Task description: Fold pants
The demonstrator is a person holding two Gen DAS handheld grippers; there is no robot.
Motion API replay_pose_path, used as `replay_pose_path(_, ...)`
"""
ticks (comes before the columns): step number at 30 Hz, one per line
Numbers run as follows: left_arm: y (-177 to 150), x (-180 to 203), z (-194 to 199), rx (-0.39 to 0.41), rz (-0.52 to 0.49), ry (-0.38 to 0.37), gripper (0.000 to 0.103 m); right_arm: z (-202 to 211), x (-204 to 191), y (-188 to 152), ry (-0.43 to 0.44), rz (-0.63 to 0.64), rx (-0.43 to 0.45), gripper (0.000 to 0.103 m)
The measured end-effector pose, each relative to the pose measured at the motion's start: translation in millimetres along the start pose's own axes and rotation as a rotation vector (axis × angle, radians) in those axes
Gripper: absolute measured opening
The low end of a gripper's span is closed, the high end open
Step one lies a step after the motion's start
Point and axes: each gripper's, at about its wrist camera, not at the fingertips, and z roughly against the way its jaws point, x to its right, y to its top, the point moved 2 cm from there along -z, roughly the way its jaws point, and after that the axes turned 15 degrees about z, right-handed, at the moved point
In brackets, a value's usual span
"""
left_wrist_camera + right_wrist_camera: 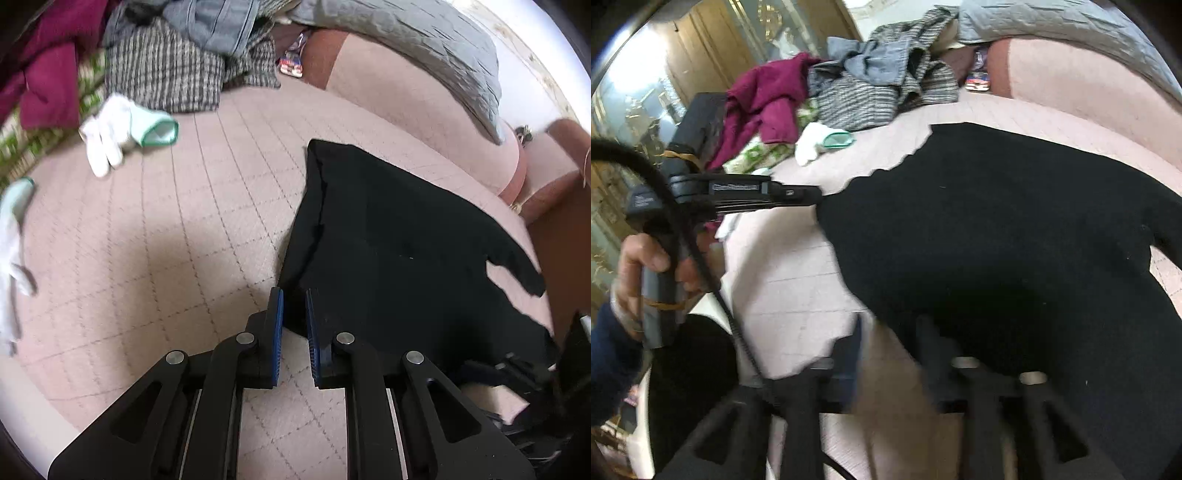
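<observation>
The left gripper (294, 295) has its blue-padded jaws set to a narrow gap, pinching the near edge of the black pants (391, 240), which spread out flat ahead and to the right on the pink quilted bed (166, 240). The right gripper (886, 332) is too blurry to call, though the pants (997, 240) sit right at its fingers. Further back: a white glove (114, 136) and a clothes pile (166, 62).

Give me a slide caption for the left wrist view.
Left gripper nips black pants' edge on pink bed, gloves beside.
</observation>
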Motion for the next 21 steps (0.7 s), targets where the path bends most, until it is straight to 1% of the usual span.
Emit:
replay_pose_path(1, -1, 4, 4, 0.016, -0.020, 0.018, 0.011, 6, -2, 0, -0.004, 0.008, 0.007, 0.046)
replay_pose_path(2, -3, 9, 8, 0.035, -0.040, 0.036, 0.011, 14, -4, 0, -0.025, 0.030, 0.021, 0.046)
replay_pose_path(4, -5, 16, 13, 0.049, -0.065, 0.046, 0.011, 25, -5, 0, -0.057, 0.046, 0.036, 0.046)
replay_pose_path(6, -7, 24, 15, 0.051, -0.077, 0.044, 0.011, 36, -1, -3, -0.083, 0.027, 0.051, 0.046)
replay_pose_path(9, -12, 36, 13, 0.053, -0.088, 0.056, 0.011, 53, 10, -12, -0.120, -0.037, 0.071, 0.046)
replay_pose_path(12, -17, 51, 11, 0.043, -0.103, 0.038, 0.011, 63, 20, -20, -0.150, -0.074, 0.078, 0.046)
replay_pose_path(14, -22, 64, 8, 0.031, -0.118, 0.022, 0.011, 70, 27, -27, -0.189, -0.080, 0.069, 0.046)
replay_pose_path(16, -27, 76, 4, 0.020, -0.136, 0.016, 0.016, 75, 34, -35, -0.224, -0.090, 0.050, 0.046)
replay_pose_path(17, -29, 80, 3, 0.019, -0.141, 0.012, 0.016, 79, 40, -41, -0.246, -0.104, 0.044, 0.046)
replay_pose_path(21, -36, 98, -4, 0.002, -0.156, -0.013, 0.016, 92, 59, -54, -0.263, -0.179, 0.059, 0.046)
